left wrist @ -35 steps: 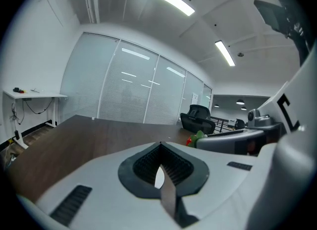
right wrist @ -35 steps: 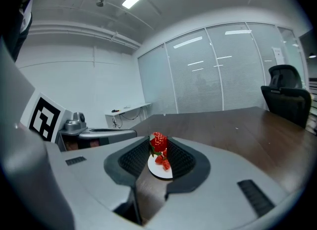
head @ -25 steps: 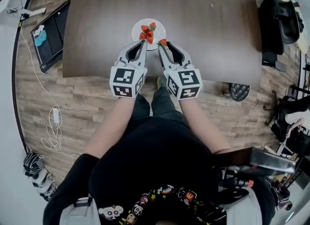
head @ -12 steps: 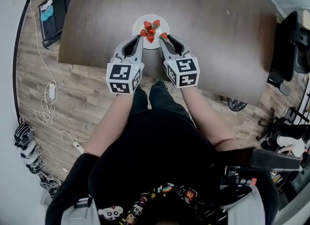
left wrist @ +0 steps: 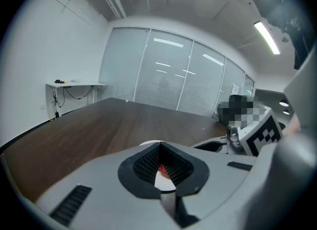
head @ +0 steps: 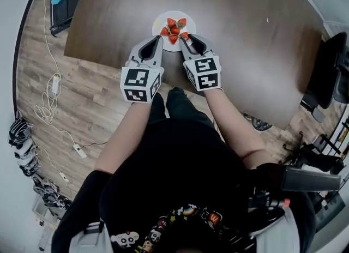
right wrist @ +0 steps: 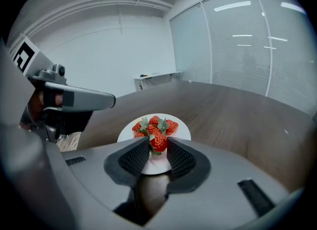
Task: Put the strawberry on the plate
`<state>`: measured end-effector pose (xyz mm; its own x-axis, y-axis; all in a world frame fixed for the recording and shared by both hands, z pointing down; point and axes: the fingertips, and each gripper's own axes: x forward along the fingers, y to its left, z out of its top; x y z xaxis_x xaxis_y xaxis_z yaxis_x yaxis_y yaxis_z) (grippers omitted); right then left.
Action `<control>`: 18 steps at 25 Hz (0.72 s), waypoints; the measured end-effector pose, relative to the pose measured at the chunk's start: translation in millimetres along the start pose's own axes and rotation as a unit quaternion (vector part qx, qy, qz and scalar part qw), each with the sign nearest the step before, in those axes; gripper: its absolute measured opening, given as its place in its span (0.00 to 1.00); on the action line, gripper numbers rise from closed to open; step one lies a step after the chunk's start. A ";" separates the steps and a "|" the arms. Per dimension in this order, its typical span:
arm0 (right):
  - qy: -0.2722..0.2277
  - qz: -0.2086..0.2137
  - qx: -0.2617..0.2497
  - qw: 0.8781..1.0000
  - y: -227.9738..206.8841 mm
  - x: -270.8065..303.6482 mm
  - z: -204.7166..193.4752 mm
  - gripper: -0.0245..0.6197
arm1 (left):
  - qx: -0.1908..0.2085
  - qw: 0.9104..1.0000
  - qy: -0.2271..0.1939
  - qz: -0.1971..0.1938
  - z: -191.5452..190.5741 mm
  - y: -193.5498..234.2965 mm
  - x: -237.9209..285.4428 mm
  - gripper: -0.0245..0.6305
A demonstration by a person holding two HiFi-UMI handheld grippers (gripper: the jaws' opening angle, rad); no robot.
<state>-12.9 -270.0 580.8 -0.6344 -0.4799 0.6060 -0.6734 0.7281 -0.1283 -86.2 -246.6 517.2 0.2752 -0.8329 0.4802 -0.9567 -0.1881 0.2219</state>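
A white plate (head: 161,18) on the dark wooden table (head: 245,39) carries several red strawberries (head: 173,25). My right gripper (head: 185,38) is shut on another strawberry (right wrist: 158,143), at the plate's near right rim. In the right gripper view that berry hangs between the jaws, over the plate's (right wrist: 182,132) near part. My left gripper (head: 160,37) sits at the plate's near left rim, jaws shut with their tips touching and nothing held. Through its jaws I see a slice of plate (left wrist: 164,181) and a red speck of berry (left wrist: 162,169).
The table's near edge runs just under both grippers, with wood floor below it. Cables (head: 49,99) lie on the floor at left, and dark office chairs (head: 332,61) stand at right. A glass wall and a side desk (left wrist: 74,85) lie beyond the table.
The head view has shifted, so table and plate sit higher in it. Both grippers keep their stance at the plate; the right one, still holding its strawberry, has edged slightly closer to the pile.
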 end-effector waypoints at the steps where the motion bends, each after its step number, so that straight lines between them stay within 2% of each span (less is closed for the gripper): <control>1: 0.003 -0.001 -0.008 1.000 -0.4 1.9 0.2 0.21 | 0.000 1.000 0.000 0.001 -0.2 0.8 0.3 0.02; 8: 0.031 0.013 -0.063 0.997 4.5 10.8 -4.6 0.21 | -0.004 1.000 -0.002 0.010 -1.0 7.6 0.0 0.02; 18: 0.041 0.021 -0.060 0.997 4.7 15.4 -11.5 0.21 | -0.001 1.000 -0.002 0.003 -1.6 4.3 0.9 0.02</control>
<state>-21.4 -268.4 598.6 -0.6240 -0.4096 0.6655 -0.5937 0.8023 -0.0629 -89.9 -247.3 519.9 0.2697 -0.8358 0.4783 -0.9581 -0.1829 0.2206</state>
